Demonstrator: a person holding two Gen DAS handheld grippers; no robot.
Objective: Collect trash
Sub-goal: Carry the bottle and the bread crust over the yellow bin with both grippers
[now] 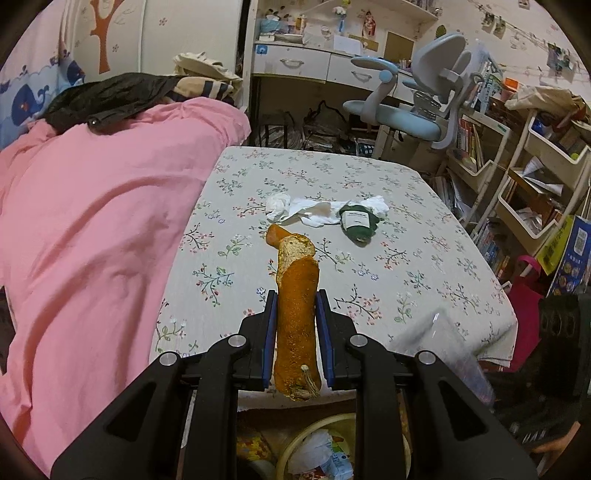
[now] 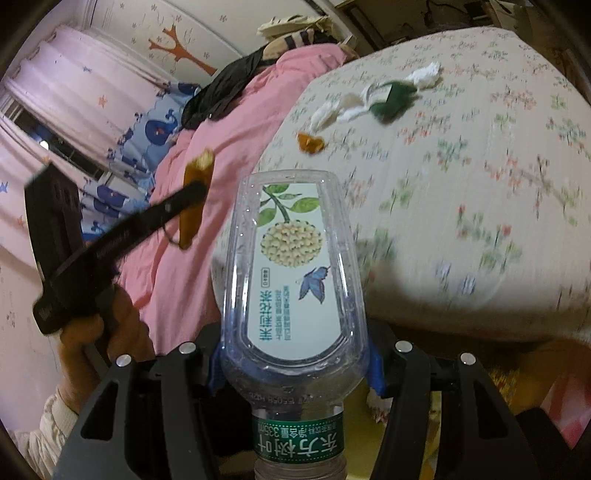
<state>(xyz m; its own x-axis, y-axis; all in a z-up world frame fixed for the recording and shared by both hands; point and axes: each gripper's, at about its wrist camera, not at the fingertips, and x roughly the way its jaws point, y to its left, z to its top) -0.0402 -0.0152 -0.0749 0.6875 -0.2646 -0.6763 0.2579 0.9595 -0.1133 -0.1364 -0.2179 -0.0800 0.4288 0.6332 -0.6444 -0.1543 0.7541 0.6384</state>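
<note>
Two pieces are being carried off the surface [image 1: 424, 236]: the left tool [image 1: 295, 306] is clamping a peel strip [image 1: 297, 314], the right tool [image 2: 295, 354] an empty bottle [image 2: 291, 277] (tissues [image 1: 295, 210], green wrapper [image 1: 358, 223], another peel scrap [image 2: 310, 143] remaining).

**A child's bedroom around a floral-clothed table**

A table draped in a cream cloth printed with small flower sprigs [image 1: 369, 258] stands mid-room. Just left of it lies a bed under a rumpled pink duvet [image 1: 92, 221], a black garment [image 1: 110, 98] across its far end. Behind the bed, the pale wall carries an orange tree decal [image 1: 103, 33] and blue whale-print fabric [image 1: 22, 99]. Beyond the table sits a white desk with drawers [image 1: 314, 66] and a light-blue-and-grey swivel chair [image 1: 417, 103]. Right of the table, white open shelving crammed with books [image 1: 517, 173]. Lighting is warm and indoor.
</note>
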